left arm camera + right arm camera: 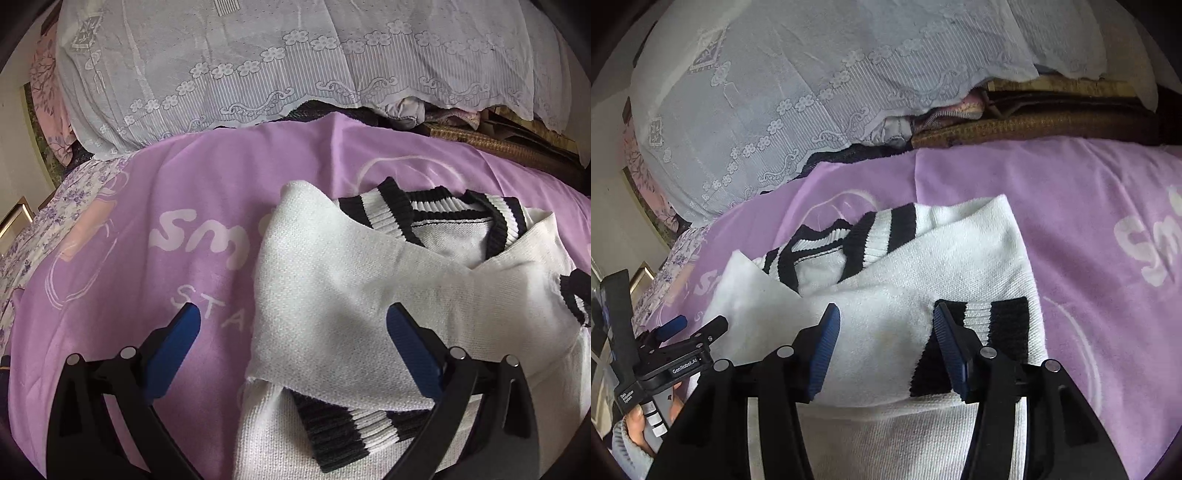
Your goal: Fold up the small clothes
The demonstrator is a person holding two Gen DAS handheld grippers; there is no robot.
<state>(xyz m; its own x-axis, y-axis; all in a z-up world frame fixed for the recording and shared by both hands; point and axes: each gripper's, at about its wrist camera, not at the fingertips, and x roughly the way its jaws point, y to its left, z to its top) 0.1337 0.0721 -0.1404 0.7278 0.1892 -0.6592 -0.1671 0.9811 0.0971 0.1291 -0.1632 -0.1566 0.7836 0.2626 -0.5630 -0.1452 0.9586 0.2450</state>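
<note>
Left wrist: white knit sweater [332, 280] w/ ribbed black-striped cuffs, purple sheet [147, 206]

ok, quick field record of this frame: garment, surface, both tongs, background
garment: white knit sweater with black-and-white ribbed trim, both sleeves folded across the body
cuffs: right sleeve cuff lies on the body
surface: purple blanket with white print
left tongs: open, over the sweater's left edge, nothing gripped
right tongs: open, above the folded sleeve, pads not pressing it
background: white lace cover over a pile
person: hand holding the left tool
</note>
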